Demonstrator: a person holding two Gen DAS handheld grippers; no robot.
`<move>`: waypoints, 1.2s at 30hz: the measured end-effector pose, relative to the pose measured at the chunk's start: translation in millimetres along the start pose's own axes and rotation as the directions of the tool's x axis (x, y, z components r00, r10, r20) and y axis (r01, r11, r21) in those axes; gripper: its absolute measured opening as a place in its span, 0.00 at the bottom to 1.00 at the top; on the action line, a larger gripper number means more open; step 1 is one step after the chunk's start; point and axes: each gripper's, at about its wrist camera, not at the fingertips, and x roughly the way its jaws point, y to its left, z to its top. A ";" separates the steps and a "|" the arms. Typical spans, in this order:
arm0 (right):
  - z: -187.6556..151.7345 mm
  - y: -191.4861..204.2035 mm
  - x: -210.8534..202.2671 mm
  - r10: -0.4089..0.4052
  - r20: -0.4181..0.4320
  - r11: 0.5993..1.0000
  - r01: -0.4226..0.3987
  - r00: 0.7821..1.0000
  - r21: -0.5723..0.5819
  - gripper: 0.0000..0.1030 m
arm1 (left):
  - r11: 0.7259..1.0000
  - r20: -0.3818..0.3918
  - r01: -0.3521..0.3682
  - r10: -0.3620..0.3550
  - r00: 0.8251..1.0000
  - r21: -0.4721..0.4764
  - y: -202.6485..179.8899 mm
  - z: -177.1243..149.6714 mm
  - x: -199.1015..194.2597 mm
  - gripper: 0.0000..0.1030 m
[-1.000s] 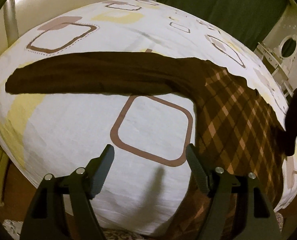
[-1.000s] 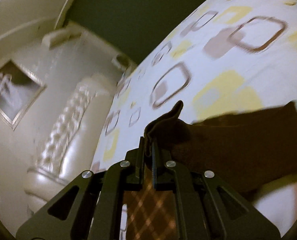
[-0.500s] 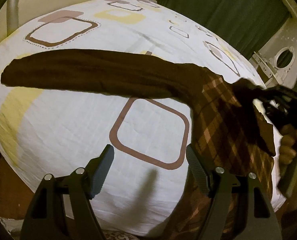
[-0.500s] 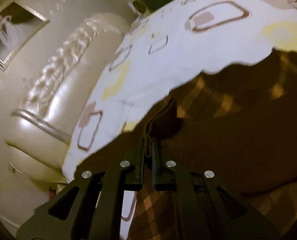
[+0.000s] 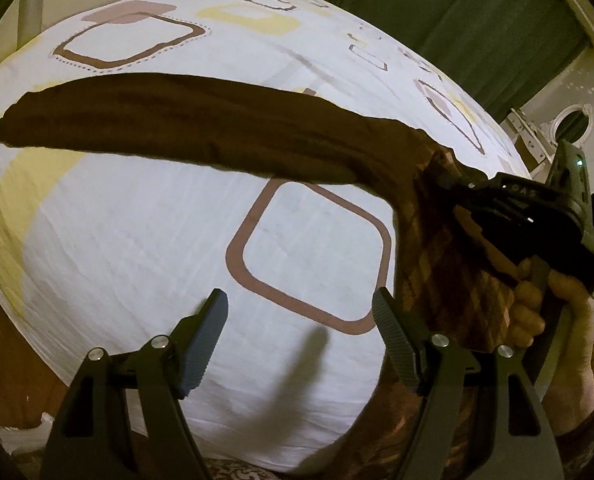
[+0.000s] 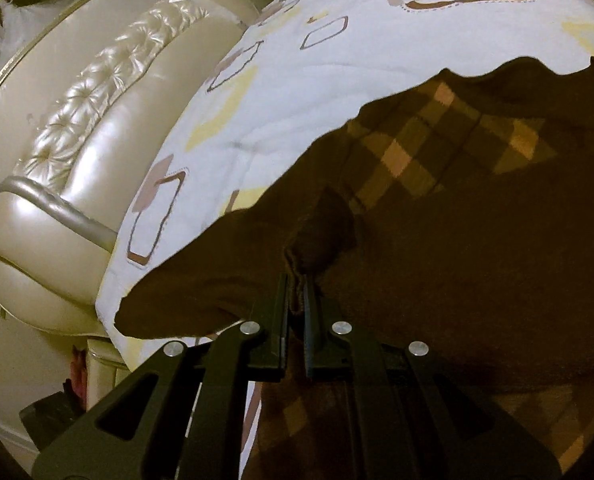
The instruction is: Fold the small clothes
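1. Since the bed (image 5: 129, 240) takes up nearly the whole view, start there: white cover with brown and yellow squares, and only one garment on it that I can see.
2. That garment (image 5: 449, 280) is a brown top with a plaid body. It sits at the bed's near right edge, part hanging over the side, so the body isn't folded yet imo.
3. One long plain sleeve (image 5: 169, 128) lies stretched flat across the cover to the left. Definitely not tucked in.
4. Right hand-held gripper (image 6: 296, 300) is pinched tight on a bunched bit of brown fabric over the plaid part. Looks like the first fold is just starting.
5. Left hand-held gripper (image 5: 301, 344) hangs over bare cover, jaws well apart, holding nothing. So basically everything's left: sleeves in, body over.
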 end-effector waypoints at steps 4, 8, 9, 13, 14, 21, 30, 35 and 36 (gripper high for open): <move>-5.4 1.5 9.9 -0.008 -0.024 1.000 0.008 1.000 -0.009 0.05 | 1.000 -0.004 0.003 -0.003 1.000 -0.008 2.0 -1.8 1.6 0.72; -10.6 1.8 20.4 -0.016 -0.048 1.000 0.016 0.999 -0.008 0.09 | 1.000 -0.005 0.001 -0.001 1.000 -0.003 1.1 -2.8 1.4 0.72; -11.5 0.6 21.2 -0.007 -0.050 1.000 0.007 0.999 0.003 0.10 | 1.000 -0.006 0.003 -0.003 1.000 -0.003 0.6 -2.4 1.5 0.73; -14.2 -3.3 20.4 0.039 -0.059 0.999 -0.036 0.998 0.041 0.22 | 1.000 -0.008 0.004 -0.004 1.000 -0.009 0.1 -2.5 2.4 0.74; -15.4 -3.1 20.1 0.050 -0.064 0.998 -0.048 0.997 0.042 0.26 | 1.000 -0.008 0.002 -0.002 1.000 -0.009 -0.2 -2.4 2.6 0.74; -27.0 -3.9 -1.9 0.205 -0.115 0.978 -0.199 0.972 0.067 0.39 | 1.000 -0.018 -0.011 0.011 1.000 -0.005 -4.0 -2.7 3.0 0.74; -29.8 -126.0 -200.6 0.074 0.261 0.978 -0.122 0.963 0.171 0.47 | 1.000 -0.013 -0.016 0.016 1.000 -0.001 -12.4 -2.9 -1.2 0.74; -40.6 -247.6 -272.4 -0.158 0.368 0.889 -0.030 0.916 0.456 0.47 | 1.000 -0.022 -0.026 0.027 0.999 0.016 -24.5 -4.8 1.2 0.74; -41.9 -262.7 -271.3 -0.141 0.352 0.873 -0.052 0.925 0.485 0.47 | 0.999 -0.026 -0.028 0.029 0.999 0.016 -27.1 -5.5 1.9 0.74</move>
